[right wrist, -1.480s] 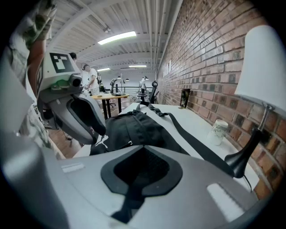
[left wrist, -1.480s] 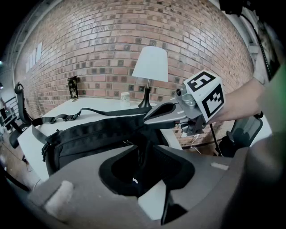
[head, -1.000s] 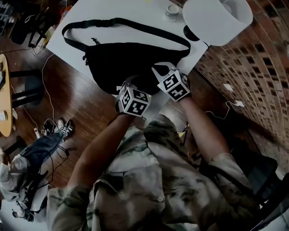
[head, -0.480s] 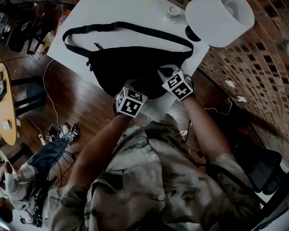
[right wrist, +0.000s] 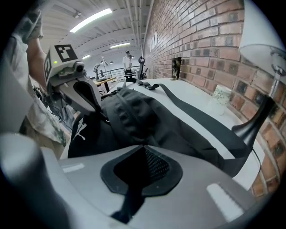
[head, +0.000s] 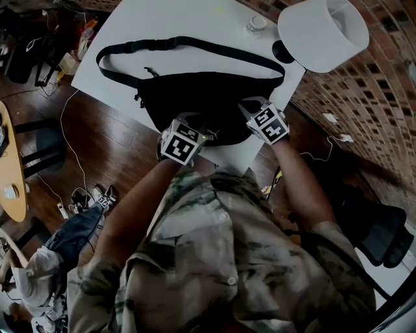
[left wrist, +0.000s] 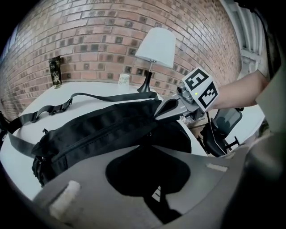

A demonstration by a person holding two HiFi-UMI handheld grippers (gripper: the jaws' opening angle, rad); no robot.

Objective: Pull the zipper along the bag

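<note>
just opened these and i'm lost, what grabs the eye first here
A black bag with a long strap lies on a white table. The left gripper and right gripper each have their jaws shut on its near edge. A white lamp stands at the table's far right corner, by a brick wall.

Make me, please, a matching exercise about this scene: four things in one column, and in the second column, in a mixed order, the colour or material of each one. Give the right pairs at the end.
Things:
1. bag
2. lampshade
3. wall
4. floor

Colour or material:
A. white
B. dark wood planks
C. black fabric
D. brick

Pairs: 1-C; 2-A; 3-D; 4-B
</note>
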